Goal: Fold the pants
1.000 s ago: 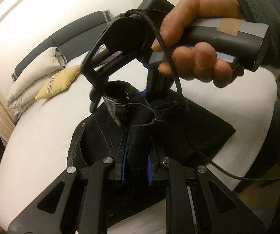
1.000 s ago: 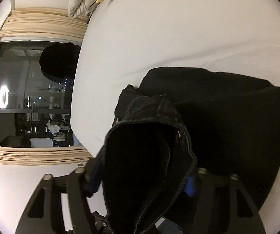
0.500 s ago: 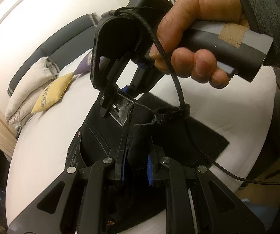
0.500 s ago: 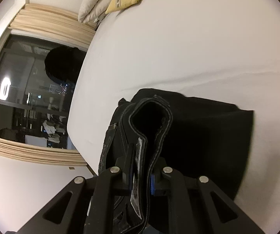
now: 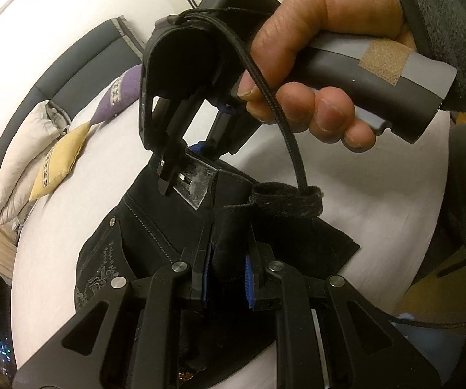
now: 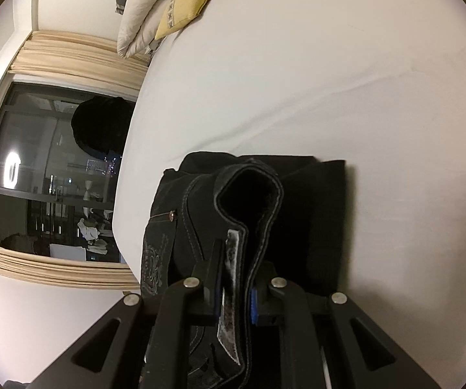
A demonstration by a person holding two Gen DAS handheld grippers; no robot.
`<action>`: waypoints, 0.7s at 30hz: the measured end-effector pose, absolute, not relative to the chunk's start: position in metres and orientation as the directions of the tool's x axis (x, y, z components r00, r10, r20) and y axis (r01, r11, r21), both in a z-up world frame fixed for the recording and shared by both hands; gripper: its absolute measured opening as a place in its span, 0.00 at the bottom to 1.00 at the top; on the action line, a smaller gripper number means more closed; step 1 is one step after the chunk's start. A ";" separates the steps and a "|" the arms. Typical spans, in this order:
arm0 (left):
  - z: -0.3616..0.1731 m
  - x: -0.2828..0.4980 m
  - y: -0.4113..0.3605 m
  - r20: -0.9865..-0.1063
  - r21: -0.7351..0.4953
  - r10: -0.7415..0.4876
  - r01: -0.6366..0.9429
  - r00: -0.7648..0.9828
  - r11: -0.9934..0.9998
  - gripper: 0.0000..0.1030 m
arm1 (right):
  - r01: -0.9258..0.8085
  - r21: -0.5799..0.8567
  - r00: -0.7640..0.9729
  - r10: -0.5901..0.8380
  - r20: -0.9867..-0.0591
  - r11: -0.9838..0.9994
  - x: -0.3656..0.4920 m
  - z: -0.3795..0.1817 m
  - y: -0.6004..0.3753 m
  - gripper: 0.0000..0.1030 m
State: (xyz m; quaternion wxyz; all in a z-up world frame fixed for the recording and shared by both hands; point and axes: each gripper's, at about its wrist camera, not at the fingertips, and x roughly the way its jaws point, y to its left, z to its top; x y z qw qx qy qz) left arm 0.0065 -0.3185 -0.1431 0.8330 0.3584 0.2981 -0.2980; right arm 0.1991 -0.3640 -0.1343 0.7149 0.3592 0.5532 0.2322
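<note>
Black pants (image 5: 155, 227) lie partly folded on a white bed (image 5: 54, 227). My left gripper (image 5: 226, 259) is shut on a bunched part of the waistband and holds it up. My right gripper (image 6: 234, 278) is shut on the waistband with its grey inner label (image 6: 229, 275); it also shows in the left wrist view (image 5: 187, 175), held by a hand above the pants. In the right wrist view the folded legs of the pants (image 6: 314, 210) lie flat on the bed (image 6: 330, 81) beyond the raised waistband.
A white pillow (image 5: 22, 149), a yellow cushion (image 5: 61, 159) and a purple cushion (image 5: 119, 94) lie at the bed's head by a grey headboard (image 5: 80, 71). A dark window with curtains (image 6: 38, 178) is to the left. A black cable (image 5: 281, 113) hangs from the right gripper.
The right gripper has closed on the waistband and lifted with it; its fingers were wide around the cloth a second ago. Both grippers have risen, and the pants look smaller below.
</note>
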 end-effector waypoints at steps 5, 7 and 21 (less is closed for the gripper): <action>-0.143 0.014 -0.317 -0.718 0.408 -0.291 0.721 0.633 0.561 0.14 | 0.071 0.775 0.290 0.731 -0.618 0.628 0.197 -0.140 -0.371 0.13; -0.146 0.017 -0.315 -0.722 0.399 -0.296 0.726 0.625 0.560 0.14 | 0.069 0.775 0.292 0.730 -0.618 0.628 0.197 -0.141 -0.370 0.13; -0.130 0.035 -0.258 -0.730 0.242 -0.380 0.735 0.568 0.633 0.73 | 0.197 0.825 0.430 0.709 -0.559 0.530 0.178 -0.148 -0.411 0.50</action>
